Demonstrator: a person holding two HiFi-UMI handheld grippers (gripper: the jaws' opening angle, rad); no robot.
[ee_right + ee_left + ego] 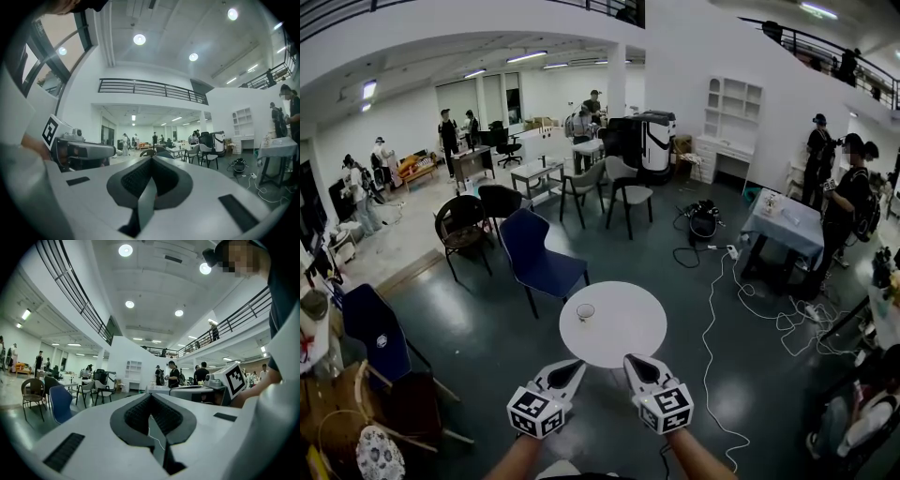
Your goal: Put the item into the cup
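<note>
— Tongs first: how do they stand?
— Left gripper (572,369) and right gripper (634,364) are both closed. Their ribbed black pads (137,414) are pressed together with nothing between. They are held side by side, just short of the round table (628,336).
— And the item?
— I cannot make it out. Only the cup (585,311) stands on that smooth white top, toward its left edge. Whether anything lies in it is too small to tell.
— How would things handle?
— The cup looks clear, thin-walled and light, so probably fragile and easily tipped. Anything that fits it must be small. I'd pinch it at its middle and release low over the rim.
</note>
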